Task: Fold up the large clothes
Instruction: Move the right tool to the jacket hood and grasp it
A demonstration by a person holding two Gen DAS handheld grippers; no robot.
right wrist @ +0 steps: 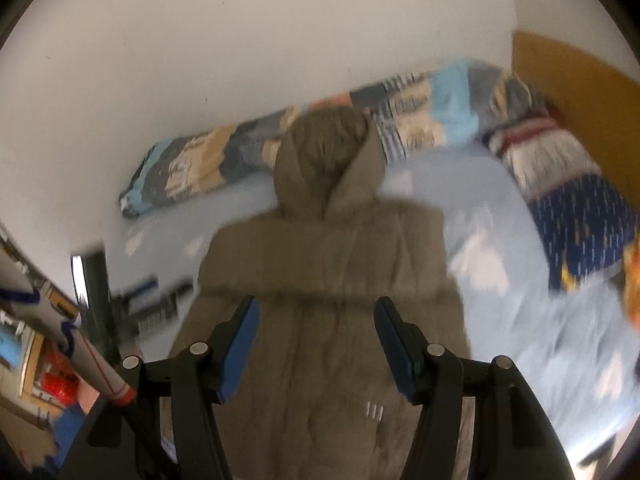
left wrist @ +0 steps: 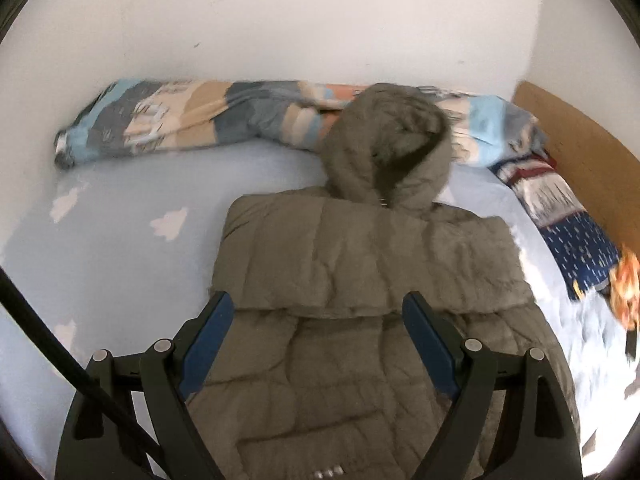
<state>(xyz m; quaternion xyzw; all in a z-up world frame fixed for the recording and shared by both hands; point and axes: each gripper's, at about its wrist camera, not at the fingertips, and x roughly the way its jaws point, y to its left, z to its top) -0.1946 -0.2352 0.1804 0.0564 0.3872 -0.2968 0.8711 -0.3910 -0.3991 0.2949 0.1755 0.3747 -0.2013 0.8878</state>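
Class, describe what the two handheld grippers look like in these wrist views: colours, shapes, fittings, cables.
The left gripper has black angular linkage arms, round silver pivot pins and two flat blue pads. A black cable crosses its lower left corner. The right gripper is built alike: black arms, silver pins, blue pads. No hands or sleeves are visible.

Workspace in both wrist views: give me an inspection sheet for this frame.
Surface: bed with light blue sheet, white cloud print.
Job's things: olive puffer coat lies flat, sleeves folded in, hood toward the wall.
Clutter: rolled patterned duvet along the wall; navy patterned pillow; orange item, blurred.
Grippers: left gripper and right gripper above the coat, jaws open, holding nothing.
Cables: black cable at lower left.
Surroundings: white wall; wooden headboard.
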